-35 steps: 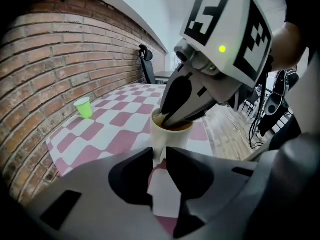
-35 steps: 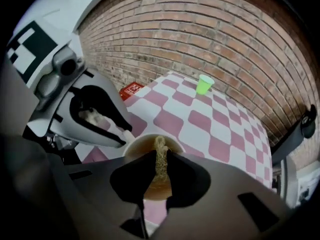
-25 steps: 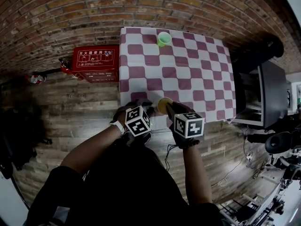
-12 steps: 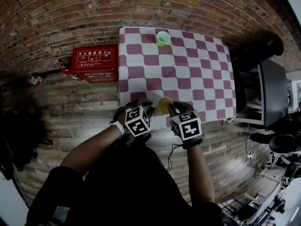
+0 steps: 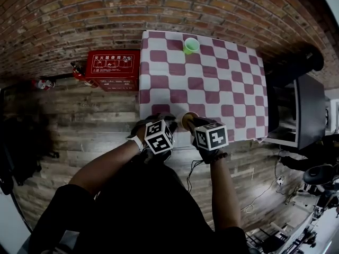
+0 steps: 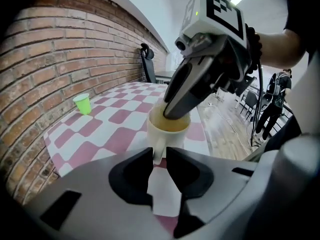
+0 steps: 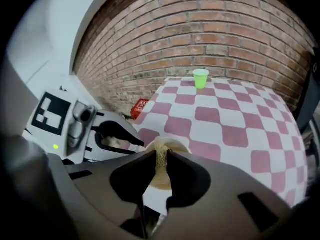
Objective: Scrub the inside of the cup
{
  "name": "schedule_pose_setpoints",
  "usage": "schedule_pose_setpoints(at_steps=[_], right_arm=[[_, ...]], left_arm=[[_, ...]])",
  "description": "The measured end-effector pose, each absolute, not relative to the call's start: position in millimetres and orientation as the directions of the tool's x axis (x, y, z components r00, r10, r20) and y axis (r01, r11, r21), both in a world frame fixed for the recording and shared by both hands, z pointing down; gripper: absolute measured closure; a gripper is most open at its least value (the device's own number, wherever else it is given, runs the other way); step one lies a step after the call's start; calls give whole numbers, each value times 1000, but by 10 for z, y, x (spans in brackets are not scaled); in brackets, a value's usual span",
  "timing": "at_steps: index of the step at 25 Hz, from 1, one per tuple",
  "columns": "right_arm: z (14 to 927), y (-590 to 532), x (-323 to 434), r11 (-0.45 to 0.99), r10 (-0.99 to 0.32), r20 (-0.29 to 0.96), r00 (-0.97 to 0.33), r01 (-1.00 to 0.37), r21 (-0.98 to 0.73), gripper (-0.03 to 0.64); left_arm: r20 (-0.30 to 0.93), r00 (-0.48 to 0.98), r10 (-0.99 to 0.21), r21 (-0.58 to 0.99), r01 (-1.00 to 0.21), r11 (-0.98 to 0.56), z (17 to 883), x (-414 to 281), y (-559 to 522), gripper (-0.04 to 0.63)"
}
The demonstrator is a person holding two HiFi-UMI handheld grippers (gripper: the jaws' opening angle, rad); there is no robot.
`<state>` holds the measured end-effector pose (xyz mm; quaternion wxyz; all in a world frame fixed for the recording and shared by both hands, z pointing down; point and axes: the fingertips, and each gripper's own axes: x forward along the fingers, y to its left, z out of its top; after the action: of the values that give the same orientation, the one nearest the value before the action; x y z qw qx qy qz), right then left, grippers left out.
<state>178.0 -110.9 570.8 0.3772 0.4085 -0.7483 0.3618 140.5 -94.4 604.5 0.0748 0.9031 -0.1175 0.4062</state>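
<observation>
**Item: cream cup, under scrubbing, near edge of checked table**

Location: the cup [image 6: 172, 134] stands on the pink-and-white checked table [image 5: 212, 83], at the edge closest to the person. A green cup [image 5: 190, 45] sits well apart at the far side, by the brick wall [image 5: 79, 15]. A red box [image 5: 113, 67] lies on the floor beside the table.

Left gripper [image 6: 159, 155]: jaws closed on the cup handle [image 6: 159, 145], pinching it from both sides and steadying the cup.

Right gripper [image 7: 161, 158]: jaws clamped on a pale mesh scrubber [image 7: 162, 168]. Tips angle down through the rim, into the mouth of the cup. Whether the scrubber touches the inner wall or the bottom cannot be seen.

Handling, judged:
- Cup looks rigid, probably ceramic, so moderately heavy, and breakable if knocked off this edge.
- Glazed wall likely slippery; the handle is the sound place to hold, as now.
- Scrubber is soft and will squash, so it needs pressure against the wall.
- Hard jaw tips on the rim could chip it.
</observation>
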Motion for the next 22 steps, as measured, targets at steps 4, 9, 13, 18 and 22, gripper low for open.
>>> schedule_pose_setpoints(at_steps=[4, 9, 13, 18, 22], right_arm=[[5285, -1068, 1850, 392, -352, 798, -490, -851, -349, 546], [4844, -1121, 1979, 479, -405, 767, -498, -830, -286, 546], [4977, -1130, 1962, 620, -350, 858, -376, -779, -88, 546], [5494, -1085, 1777, 761, -312, 929, -199, -638, 119, 545], [5874, -1045, 1661, 805, -273, 949, -160, -578, 135, 546]], left_arm=[[751, 645, -146, 52, -277, -959, 6061, 1409, -948, 502], [749, 646, -150, 54, -284, -957, 6057, 1435, -971, 502], [752, 641, -152, 50, -285, -957, 6058, 1424, -980, 502], [754, 638, -154, 47, -286, -957, 6050, 1438, -983, 502], [753, 640, -157, 47, -289, -956, 6048, 1422, -989, 502]])
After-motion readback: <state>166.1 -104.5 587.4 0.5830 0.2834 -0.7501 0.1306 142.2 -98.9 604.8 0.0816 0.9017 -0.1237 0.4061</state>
